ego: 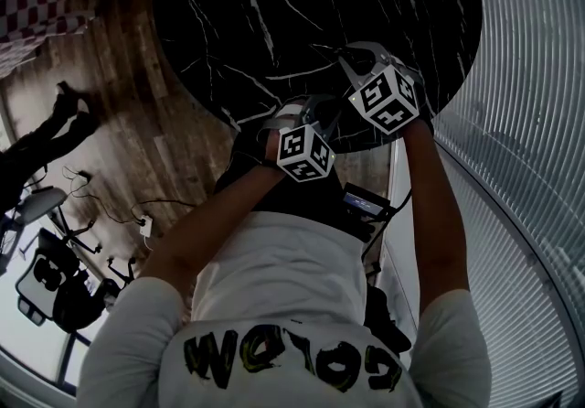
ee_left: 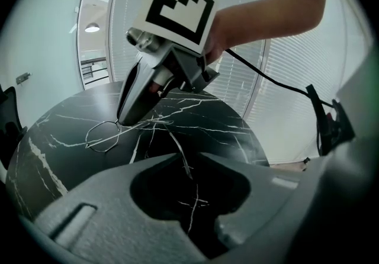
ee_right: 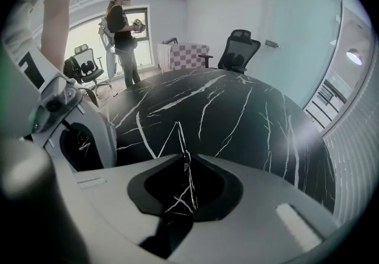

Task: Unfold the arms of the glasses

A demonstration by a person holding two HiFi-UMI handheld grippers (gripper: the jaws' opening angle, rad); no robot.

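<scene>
- Left gripper view: the left tool (ee_left: 185, 161) has its jaws almost pressed together. They pinch the tip of one thin arm (ee_left: 176, 143) of the glasses (ee_left: 103, 137).
- That arm runs from the left tool away and to the left, up to the wire frame. The frame sits low over the black marbled surface (ee_left: 53, 138), but I cannot tell whether it touches.
- The right tool (ee_left: 127, 118) comes down from above, held by a hand (ee_left: 216, 38). Its tips meet the frame just right of the lens ring.
- In the right gripper view its jaws stand only a sliver apart, nipping a fine wire of the glasses between them.
- In the head view both tools hang over the near edge of the round surface, the right one farther and more to the right. The glasses are too thin to make out there.
- A cable (ee_left: 266, 79) trails from the right tool past the slatted blinds (ee_left: 284, 109) on the right.
- Beyond the far rim stand an office chair (ee_right: 240, 50) and a checkered cover (ee_right: 185, 55). A person (ee_right: 123, 32) stands by the window, well apart from the tools.
</scene>
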